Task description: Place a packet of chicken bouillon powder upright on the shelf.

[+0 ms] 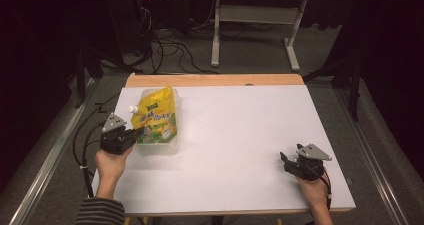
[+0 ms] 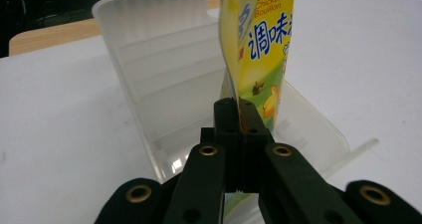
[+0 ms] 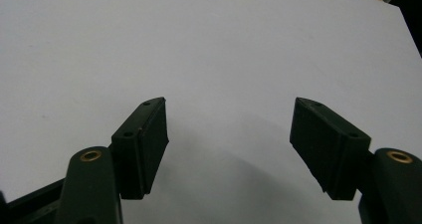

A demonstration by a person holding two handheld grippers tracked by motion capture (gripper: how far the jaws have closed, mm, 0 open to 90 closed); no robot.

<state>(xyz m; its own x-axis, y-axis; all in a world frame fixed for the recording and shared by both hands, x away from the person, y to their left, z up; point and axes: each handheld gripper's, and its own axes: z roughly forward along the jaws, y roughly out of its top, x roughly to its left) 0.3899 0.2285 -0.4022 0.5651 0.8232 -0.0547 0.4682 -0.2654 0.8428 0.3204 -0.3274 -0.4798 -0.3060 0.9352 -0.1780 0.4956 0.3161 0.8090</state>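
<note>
Left: we find the left gripper (image 1: 131,135) clamped on the bottom edge of the yellow printed bouillon pouch (image 1: 156,116), long axis running far-left, over the clear plastic bin (image 1: 176,116). Right: the right gripper (image 1: 286,161), nothing between its spread jaws, well apart.

Glossy yellow printed bouillon pouch (image 2: 261,50); translucent ribbed plastic bin (image 2: 164,79) around it; matt white tabletop (image 1: 240,135); bare wood strip (image 1: 215,80) beyond the bin.

Yellow pouch (image 1: 156,116), clear translucent container (image 1: 165,146)

Right tongs (image 3: 229,134) spread wide over bare white tabletop (image 3: 224,45).
</note>
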